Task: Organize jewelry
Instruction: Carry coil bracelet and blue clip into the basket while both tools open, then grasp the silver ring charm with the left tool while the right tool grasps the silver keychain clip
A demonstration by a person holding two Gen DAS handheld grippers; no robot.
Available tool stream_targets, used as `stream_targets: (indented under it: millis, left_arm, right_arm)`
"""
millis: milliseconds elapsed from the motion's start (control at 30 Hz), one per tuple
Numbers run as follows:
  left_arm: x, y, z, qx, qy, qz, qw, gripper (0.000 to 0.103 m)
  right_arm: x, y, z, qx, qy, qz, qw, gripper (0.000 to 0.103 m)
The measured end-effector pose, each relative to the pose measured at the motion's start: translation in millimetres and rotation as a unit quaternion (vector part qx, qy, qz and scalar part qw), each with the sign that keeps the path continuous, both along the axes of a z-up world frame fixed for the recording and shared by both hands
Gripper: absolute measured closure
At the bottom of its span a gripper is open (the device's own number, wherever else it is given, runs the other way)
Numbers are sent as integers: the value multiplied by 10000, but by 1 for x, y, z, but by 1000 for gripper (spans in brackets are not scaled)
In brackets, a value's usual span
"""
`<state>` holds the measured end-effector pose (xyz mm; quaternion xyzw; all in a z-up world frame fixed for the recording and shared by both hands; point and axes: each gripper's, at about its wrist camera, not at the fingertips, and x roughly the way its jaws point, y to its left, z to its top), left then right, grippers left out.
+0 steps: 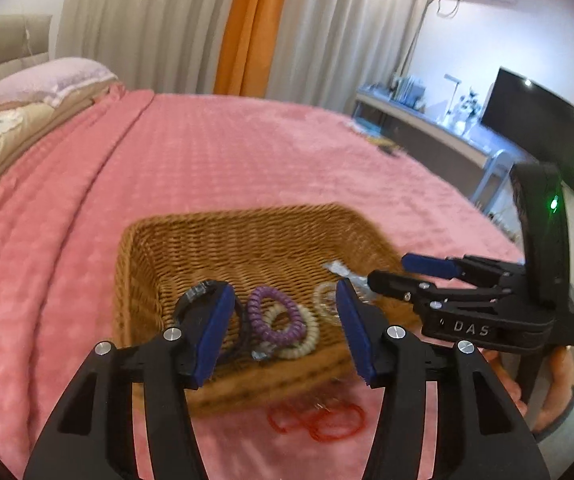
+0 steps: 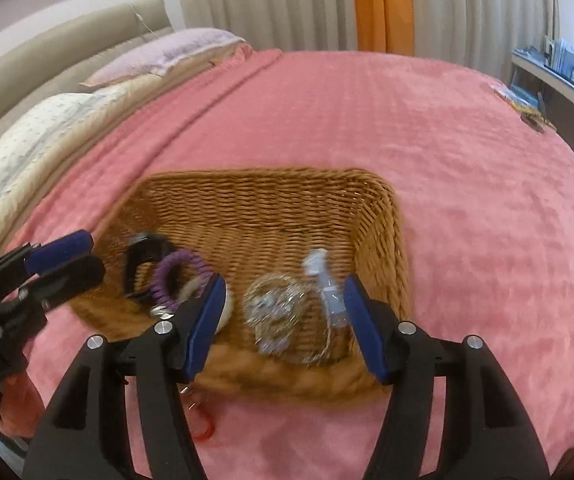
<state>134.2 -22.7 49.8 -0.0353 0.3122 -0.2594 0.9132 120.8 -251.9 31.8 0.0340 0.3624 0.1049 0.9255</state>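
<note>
On the pink bedspread [image 2: 467, 184], you had broad open cover on every side of the wicker basket [image 2: 263, 204], which sat near the bed's front edge, well apart from the pillows [image 2: 159, 56] at the head and the small clutter [image 2: 523, 104] at the far corner. Your left gripper [image 1: 283, 332] and right gripper [image 2: 283, 328] both hovered over the basket's near rim with jaws parted and nothing pressed between the blue pads; no earlier view backs any motion. Inside the basket, toward its left, lay a purple spiral hair tie [image 1: 271, 316] overlapping a cream spiral one [image 1: 303, 340], with a black band [image 2: 143, 264] just beside them. Toward the right lay a tangle of silvery chain and clear bangles [image 2: 279, 316], blurred, next to a small clear packet [image 2: 323, 280]. Outside the basket, on the cover just before its near wall, a thin red looped cord [image 1: 319, 420] lay alone. Your hand [image 1: 543, 380] gripped the right tool's handle.
</note>
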Motion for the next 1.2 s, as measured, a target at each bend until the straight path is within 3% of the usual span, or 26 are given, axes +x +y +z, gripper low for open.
stream_targets:
  millis: [200, 367, 433, 567, 733, 900, 967, 1200]
  left_arm:
    - [-54, 20, 26, -196, -419, 22, 9989, 48]
    - [-86, 29, 26, -147, -505, 99, 9986, 48]
    - [-91, 31, 17, -143, -391, 103, 9991, 48]
    - [-92, 37, -27, -237, 257, 75, 9994, 48]
    - [-75, 33, -72, 171, 731, 94, 9971, 48]
    - [-58, 39, -102, -99, 1302, -19, 9914, 52]
    - [-57, 40, -104, -139, 1331, -37, 9910, 53]
    - [-63, 36, -106, -48, 1246, -137, 9921, 53]
  right_arm:
    - [-50, 3, 18, 94, -301, 97, 9995, 45]
    - [-77, 11, 17, 230, -337, 169, 9990, 45]
    - [-84, 17, 11, 228, -302, 130, 9992, 45]
    - [-84, 19, -14, 393, 24, -40, 9992, 45]
    - [-57, 4, -54, 1050, 742, -477, 9906, 46]
    - [-41, 18, -67, 956, 963, -612, 9889, 58]
    - [-34, 24, -69, 904, 1019, -673, 9884, 63]
    - [-15, 38, -80, 715, 1107, -1104, 9851, 64]
